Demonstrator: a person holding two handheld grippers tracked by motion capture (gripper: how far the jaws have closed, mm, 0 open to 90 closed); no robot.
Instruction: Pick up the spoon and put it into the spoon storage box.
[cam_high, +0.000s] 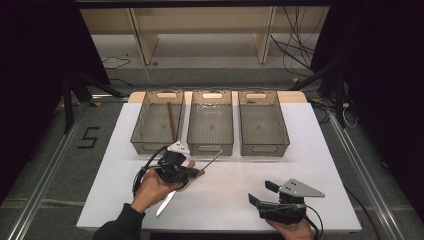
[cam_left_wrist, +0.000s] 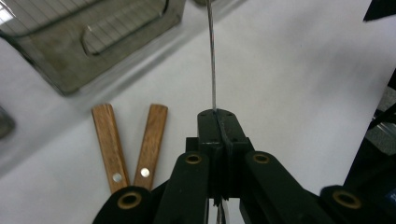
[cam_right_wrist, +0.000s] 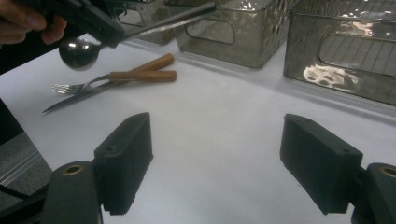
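Left tongs (cam_high: 192, 172) at lower left of the high view clamped on a spoon (cam_right_wrist: 77, 52) above the worktop (cam_high: 240, 190), right tongs (cam_high: 261, 192) at lower right gaped wide, held nothing

We wear a dark sleeve (cam_high: 120, 225) and carry black claws with brass-ringed screws, grey triangular plates (cam_high: 300, 188) and black cables (cam_high: 142, 167).

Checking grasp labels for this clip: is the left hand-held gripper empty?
No, the left hand-held gripper is clamped shut on a metal spoon, whose thin handle sticks out past its tips.
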